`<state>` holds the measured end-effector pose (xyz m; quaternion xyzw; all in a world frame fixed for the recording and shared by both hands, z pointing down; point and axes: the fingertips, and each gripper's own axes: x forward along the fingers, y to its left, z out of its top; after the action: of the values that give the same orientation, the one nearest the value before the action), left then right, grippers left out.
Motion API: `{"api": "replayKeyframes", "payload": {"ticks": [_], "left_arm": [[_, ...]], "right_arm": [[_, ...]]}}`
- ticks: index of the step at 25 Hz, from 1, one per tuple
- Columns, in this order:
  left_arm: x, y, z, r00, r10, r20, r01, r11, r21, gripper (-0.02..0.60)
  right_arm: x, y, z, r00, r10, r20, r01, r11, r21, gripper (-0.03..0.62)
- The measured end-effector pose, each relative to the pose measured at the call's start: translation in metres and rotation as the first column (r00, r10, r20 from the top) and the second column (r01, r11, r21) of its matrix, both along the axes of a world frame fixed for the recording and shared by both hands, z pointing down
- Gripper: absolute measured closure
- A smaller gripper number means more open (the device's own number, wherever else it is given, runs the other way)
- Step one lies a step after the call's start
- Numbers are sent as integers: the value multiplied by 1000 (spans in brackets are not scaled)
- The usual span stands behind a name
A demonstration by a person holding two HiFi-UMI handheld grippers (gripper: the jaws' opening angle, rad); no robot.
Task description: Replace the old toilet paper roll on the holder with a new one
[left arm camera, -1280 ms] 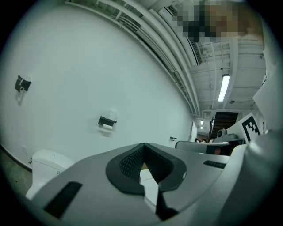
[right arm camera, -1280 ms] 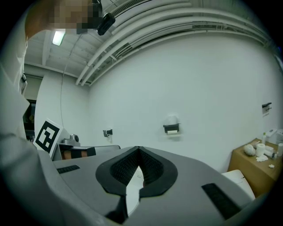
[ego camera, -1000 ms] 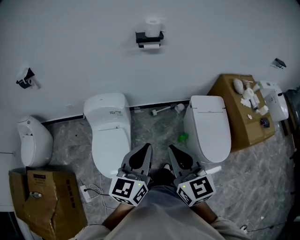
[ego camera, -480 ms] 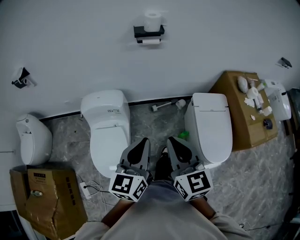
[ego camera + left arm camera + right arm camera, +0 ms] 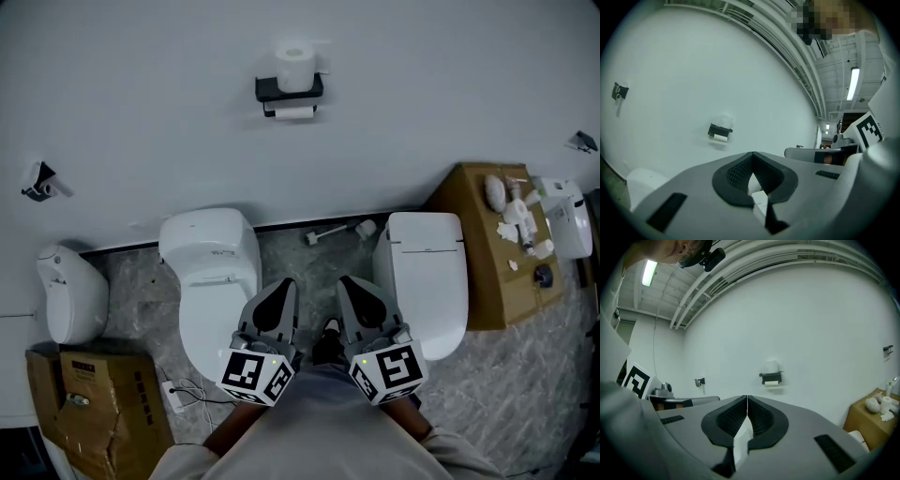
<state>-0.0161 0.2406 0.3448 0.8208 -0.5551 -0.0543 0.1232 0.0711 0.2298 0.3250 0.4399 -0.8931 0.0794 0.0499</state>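
Old toilet paper roll (image 5: 296, 112) hangs under the black holder (image 5: 286, 91) on the wall (image 5: 450, 75), well apart from both grippers. Its long axis runs level, along the wall. New roll (image 5: 294, 59) stands upright on the holder's top shelf, core axis vertical.

Left gripper (image 5: 285, 289) and right gripper (image 5: 347, 287) sit side by side low in the head view. Fingers on both are clenched tip to tip, nothing between them.

Step in hand, my read: approach, no contact yet. To do it well:
- open one gripper's fingers before reaching the holder
- come in level at the old roll and pull it along its own axis; can't tell which end of the bar is free
- stay below the shelf so the new roll isn't knocked off
- new roll needs tipping from upright to level before threading
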Motion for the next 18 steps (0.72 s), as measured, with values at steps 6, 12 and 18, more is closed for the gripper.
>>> {"api": "replayKeyframes", "payload": {"ticks": [6,12,18], "left_arm": [[19,-57,-16,1000,-18,16,18,999,39,586],[33,-99,-29,998,-56,14,55,995,84,586],[41,-125,-45,995,-99,4,97,988,117,586]], "right_arm": [[15,-58,-11,999,-37,15,36,999,25,579],[24,-96,-19,996,-81,28,80,995,61,579],[28,-123,-35,991,-131,21,128,984,124,579]]}}
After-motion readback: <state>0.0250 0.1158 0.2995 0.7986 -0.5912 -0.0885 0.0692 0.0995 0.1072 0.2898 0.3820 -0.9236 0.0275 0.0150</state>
